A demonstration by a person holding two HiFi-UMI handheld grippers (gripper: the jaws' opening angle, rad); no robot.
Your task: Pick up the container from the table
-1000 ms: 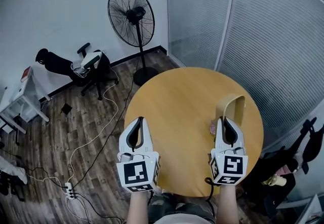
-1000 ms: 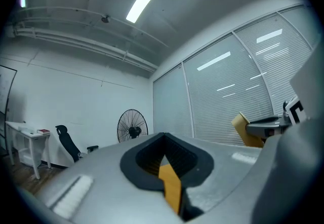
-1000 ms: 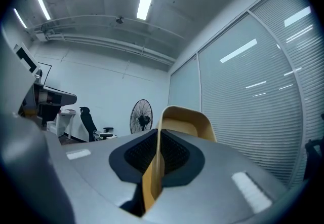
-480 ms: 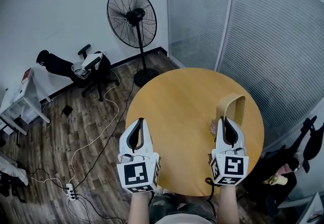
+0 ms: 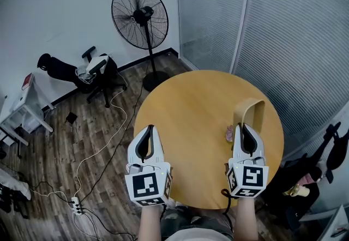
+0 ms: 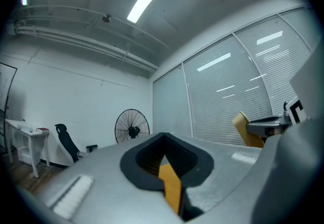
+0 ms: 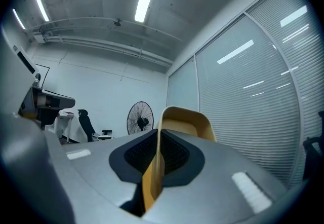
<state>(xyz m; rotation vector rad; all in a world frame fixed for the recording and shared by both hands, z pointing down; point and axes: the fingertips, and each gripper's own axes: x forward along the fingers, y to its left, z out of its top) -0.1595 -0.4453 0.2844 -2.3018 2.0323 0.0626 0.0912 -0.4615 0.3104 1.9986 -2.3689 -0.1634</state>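
Observation:
A small pinkish object (image 5: 229,135) lies on the round wooden table (image 5: 191,109), just left of my right gripper (image 5: 242,128), which hides part of it; I cannot tell whether it is the container. The right gripper is shut and empty over the table's right side. My left gripper (image 5: 147,130) hovers shut and empty over the table's front left edge. In the left gripper view its jaws (image 6: 164,159) meet with only a sliver of table between them. The right gripper view shows the right gripper (image 7: 154,139) the same way.
A tan curved chair back (image 5: 249,112) rises at the table's right edge, just beyond the right gripper. A standing fan (image 5: 139,16), a black office chair (image 5: 95,71) and a white cable (image 5: 109,136) are on the wooden floor to the left. Blinds-covered glass walls (image 5: 283,43) stand behind.
The head view has shifted slightly; both grippers stay in nearly the same place, shut.

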